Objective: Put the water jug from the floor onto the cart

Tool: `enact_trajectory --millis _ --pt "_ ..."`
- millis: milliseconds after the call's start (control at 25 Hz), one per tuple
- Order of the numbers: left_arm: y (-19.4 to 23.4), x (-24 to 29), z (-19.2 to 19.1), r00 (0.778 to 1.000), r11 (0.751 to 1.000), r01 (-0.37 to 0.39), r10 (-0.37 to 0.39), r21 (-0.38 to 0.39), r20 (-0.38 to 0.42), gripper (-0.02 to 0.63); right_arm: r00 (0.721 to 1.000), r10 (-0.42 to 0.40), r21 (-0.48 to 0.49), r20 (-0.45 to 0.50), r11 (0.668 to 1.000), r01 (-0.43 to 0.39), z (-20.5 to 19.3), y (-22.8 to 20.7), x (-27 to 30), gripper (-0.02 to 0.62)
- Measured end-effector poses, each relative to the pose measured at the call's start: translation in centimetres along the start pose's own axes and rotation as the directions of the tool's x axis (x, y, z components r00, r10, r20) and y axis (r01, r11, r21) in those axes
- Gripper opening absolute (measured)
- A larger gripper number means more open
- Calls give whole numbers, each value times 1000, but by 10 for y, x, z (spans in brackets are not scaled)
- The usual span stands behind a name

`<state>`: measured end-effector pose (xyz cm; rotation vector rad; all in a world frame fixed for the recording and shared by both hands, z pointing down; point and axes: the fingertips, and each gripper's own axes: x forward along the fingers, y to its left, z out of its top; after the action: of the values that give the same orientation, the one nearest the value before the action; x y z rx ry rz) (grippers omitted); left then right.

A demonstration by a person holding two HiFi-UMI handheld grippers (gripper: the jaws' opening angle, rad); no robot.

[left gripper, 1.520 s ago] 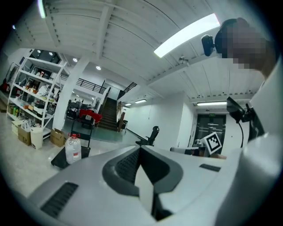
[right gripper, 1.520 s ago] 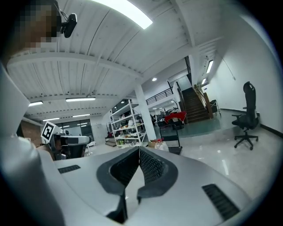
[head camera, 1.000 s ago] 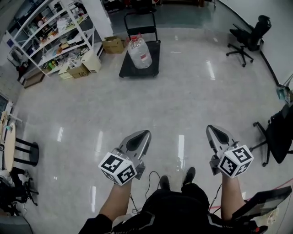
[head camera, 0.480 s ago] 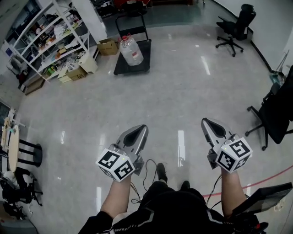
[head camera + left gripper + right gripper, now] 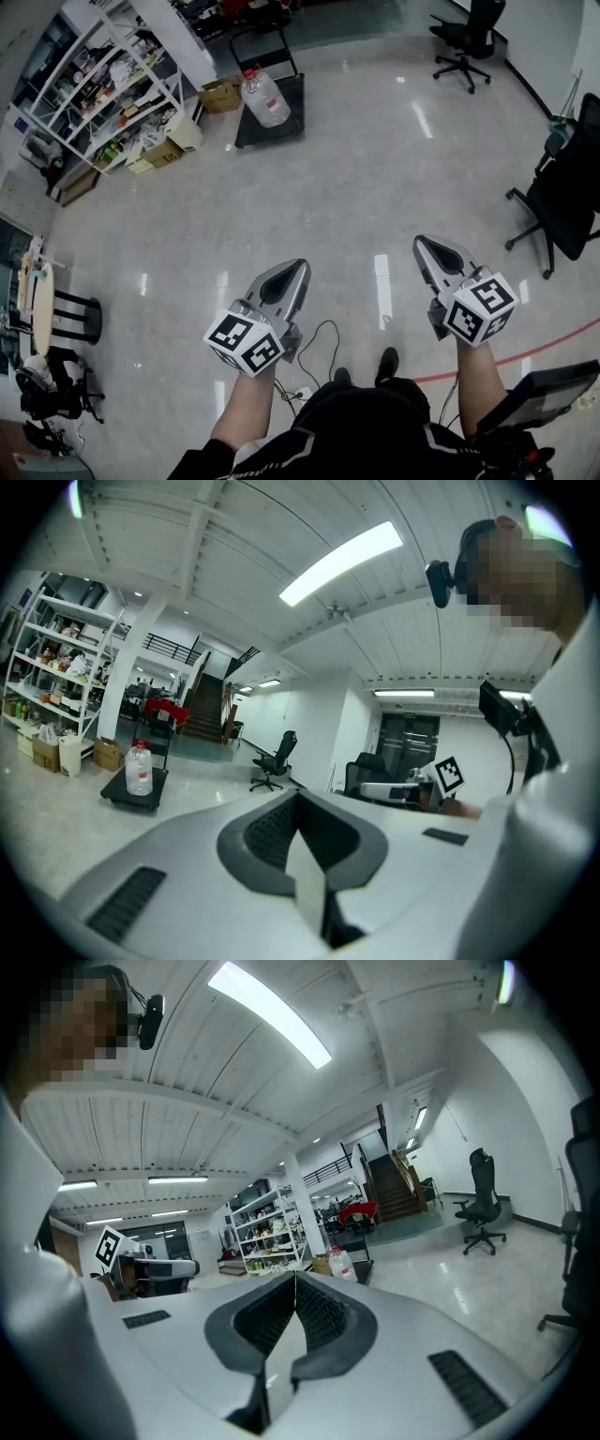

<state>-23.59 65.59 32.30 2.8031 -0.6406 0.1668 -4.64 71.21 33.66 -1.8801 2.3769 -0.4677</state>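
Left tool [image 5: 298,266] and right tool [image 5: 420,242] sit pressed together, empty; the water jug [image 5: 265,97] stands on the cart [image 5: 273,128], upper left. The floor cable [image 5: 324,323] could trip the person [image 5: 366,433].

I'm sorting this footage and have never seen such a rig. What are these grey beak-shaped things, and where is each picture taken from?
There is no robot here: a person holds a two-jaw gripper in each hand. The head view looks down from a camera on the person's head. In it the left gripper and the right gripper stick out over the shiny floor, each carrying a marker cube. The other two pictures come from cameras riding on the grippers, looking along their jaws. Both pairs of jaws are shut and hold nothing. Far ahead, the water jug stands on a black cart, near the shelves.
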Motion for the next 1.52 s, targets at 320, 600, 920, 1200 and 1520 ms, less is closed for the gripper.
enact_trajectory --millis 320,600,920,1200,1520 --pt "0 -70 -8 996 996 78 -80 50 28 2 995 -95 -30 11 995 95 -20 75 -29 3" --pt "-21 -104 -2 993 993 107 -110 56 49 2 993 -121 -54 -11 991 120 -26 116 -53 3" --pt "-41 -116 4 993 993 94 -98 69 61 2 996 -85 -80 -12 993 84 -13 129 -66 3" --pt "-57 -114 9 991 991 104 -110 87 71 2 998 -67 -98 -7 993 66 -8 132 -75 3" --pt "-76 -113 14 989 989 112 -120 93 84 2 999 -49 -104 -5 993 48 -6 134 -85 3"
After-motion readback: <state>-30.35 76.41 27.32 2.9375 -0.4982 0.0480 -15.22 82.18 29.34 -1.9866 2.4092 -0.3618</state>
